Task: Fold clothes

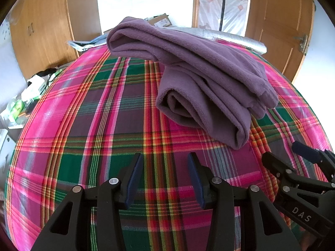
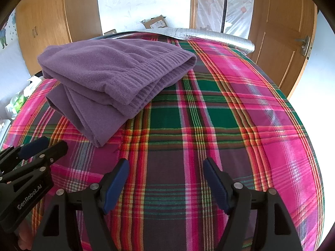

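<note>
A purple fleece garment (image 1: 201,79) lies folded in a thick bundle on the plaid bed cover (image 1: 100,108). In the right wrist view the same garment (image 2: 113,77) sits up and to the left, its ribbed edge facing right. My left gripper (image 1: 165,161) is open above bare plaid, a little short of the bundle's near corner, with nothing between its fingers. My right gripper (image 2: 165,167) is open wide over the plaid, to the right of the bundle and clear of it. Each gripper shows at the edge of the other's view: the right gripper (image 1: 282,152), the left gripper (image 2: 48,142).
Wooden wardrobe doors (image 1: 48,27) stand behind on the left and a wooden door (image 2: 286,37) on the right. A silver foil mat (image 2: 209,33) lines the bed's far edge. Bags and clutter (image 1: 27,96) lie on the floor to the left. A cardboard box (image 2: 155,22) sits beyond the bed.
</note>
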Demonstrator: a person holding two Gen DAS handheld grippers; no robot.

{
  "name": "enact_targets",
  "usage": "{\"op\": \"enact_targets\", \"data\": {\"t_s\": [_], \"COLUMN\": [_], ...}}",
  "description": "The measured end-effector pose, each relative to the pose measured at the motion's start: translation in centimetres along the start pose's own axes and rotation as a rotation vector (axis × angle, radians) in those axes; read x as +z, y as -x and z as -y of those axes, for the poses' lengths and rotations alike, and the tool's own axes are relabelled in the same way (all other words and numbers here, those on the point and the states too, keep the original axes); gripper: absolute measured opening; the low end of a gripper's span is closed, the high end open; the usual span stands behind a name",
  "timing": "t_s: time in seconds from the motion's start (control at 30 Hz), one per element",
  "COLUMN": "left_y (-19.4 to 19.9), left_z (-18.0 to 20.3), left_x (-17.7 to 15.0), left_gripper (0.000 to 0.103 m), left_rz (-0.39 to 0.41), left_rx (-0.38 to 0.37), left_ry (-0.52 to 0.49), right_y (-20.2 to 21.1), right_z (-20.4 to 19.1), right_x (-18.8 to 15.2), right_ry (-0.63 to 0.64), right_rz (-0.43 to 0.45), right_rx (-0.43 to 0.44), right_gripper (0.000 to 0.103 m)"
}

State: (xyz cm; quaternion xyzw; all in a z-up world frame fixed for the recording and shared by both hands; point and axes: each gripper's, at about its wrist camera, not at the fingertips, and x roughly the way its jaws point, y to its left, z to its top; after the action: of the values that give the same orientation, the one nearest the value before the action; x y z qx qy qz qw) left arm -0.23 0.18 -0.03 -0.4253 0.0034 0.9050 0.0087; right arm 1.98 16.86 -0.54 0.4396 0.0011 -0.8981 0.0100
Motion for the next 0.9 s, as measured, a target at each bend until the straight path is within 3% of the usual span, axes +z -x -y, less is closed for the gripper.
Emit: {"op": "enact_targets", "data": {"t_s": [0.1, 0.17, 0.23, 0.47, 0.6, 0.7, 0.8, 0.9], "left_y": [-0.1, -0.1, 0.4, 4.1, 5.2, 5.1, 4.4, 3.7], "left_z": [0.0, -0.1, -0.1, 0.5, 1.3, 1.7, 1.5, 1.3], "left_x": [0.2, 0.6, 1.0, 3.5, 4.9, 6.0, 6.8, 7.1], "left_gripper": [0.046, 0.046, 0.046, 0.046, 0.046, 0.046, 0.046, 0.046], "left_rz": [-0.019, -0.034, -0.025, 0.148, 0.221, 0.223, 0.21, 0.192], "left_rx": [-0.009, -0.03, -0.055, -0.075, -0.068, -0.094, -0.095, -0.104], "left_ry": [-0.017, -0.029, -0.045, -0.128, -0.203, -0.236, -0.255, -0.278], "right_y": [0.3, 0.7, 1.2, 4.4, 3.9, 3.0, 1.5, 1.0], "right_z": [0.2, 0.5, 0.8, 0.4, 0.5, 0.7, 0.8, 0.4], "right_x": [-0.1, -0.2, -0.2, 1.0, 2.4, 3.4, 4.4, 4.8], "right_ry": [0.007, 0.023, 0.024, 0.149, 0.157, 0.151, 0.158, 0.212], "right_rz": [0.006, 0.016, 0.038, 0.224, 0.227, 0.217, 0.143, 0.147], "right_rx": [0.028, 0.07, 0.116, 0.211, 0.262, 0.286, 0.303, 0.288], "right_gripper": [0.073, 0.061, 0.041, 0.039, 0.039, 0.039, 0.039, 0.039]}}
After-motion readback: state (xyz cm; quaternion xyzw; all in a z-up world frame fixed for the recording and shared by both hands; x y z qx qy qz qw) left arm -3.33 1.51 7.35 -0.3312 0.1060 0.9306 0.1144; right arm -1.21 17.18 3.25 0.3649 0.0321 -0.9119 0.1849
